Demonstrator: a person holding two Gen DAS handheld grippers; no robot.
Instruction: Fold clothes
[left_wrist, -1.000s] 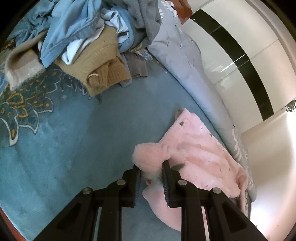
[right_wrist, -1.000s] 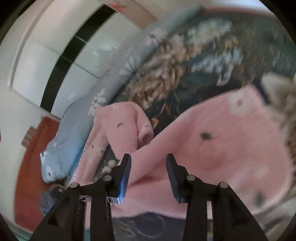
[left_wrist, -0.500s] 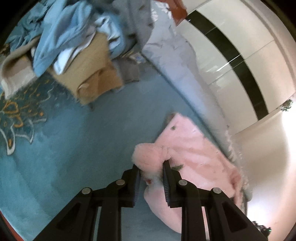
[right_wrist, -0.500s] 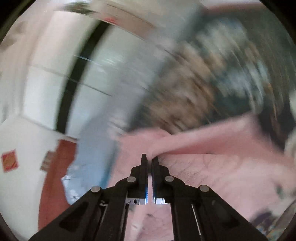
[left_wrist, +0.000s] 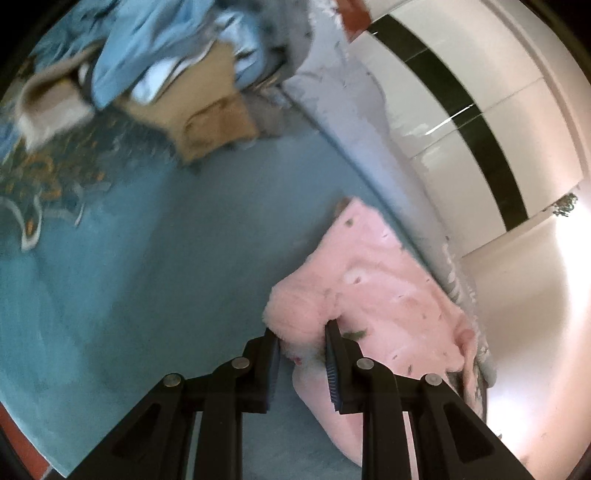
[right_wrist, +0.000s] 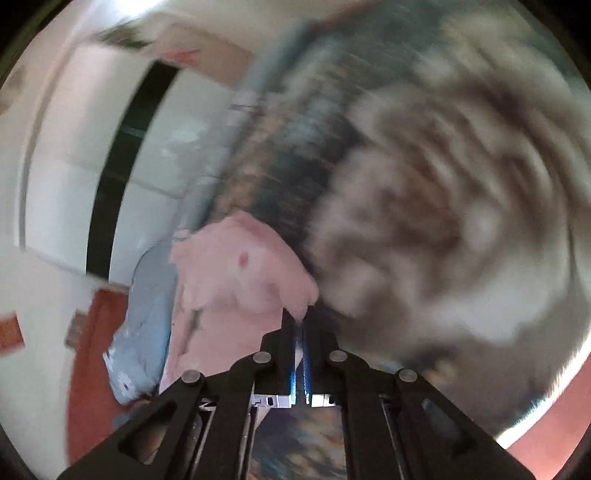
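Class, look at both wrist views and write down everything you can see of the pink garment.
The pink garment looks like soft, fluffy fleece, pale pink with small dark flecks. It lies spread on the blue carpet, next to a grey-blue floral bedcover. The left gripper clamps a bunched, thick fold of it. The right gripper is pinched shut on another edge, though that view is blurred.

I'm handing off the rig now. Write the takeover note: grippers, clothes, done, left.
Left gripper: shut on a bunched edge of the pink garment, over the blue blanket.
Right gripper: shut on another edge of the pink garment; view blurred.
Pile of unfolded clothes at the blanket's far end.
Done: both edges gripped.
Left: fold the pink garment, then the pile.
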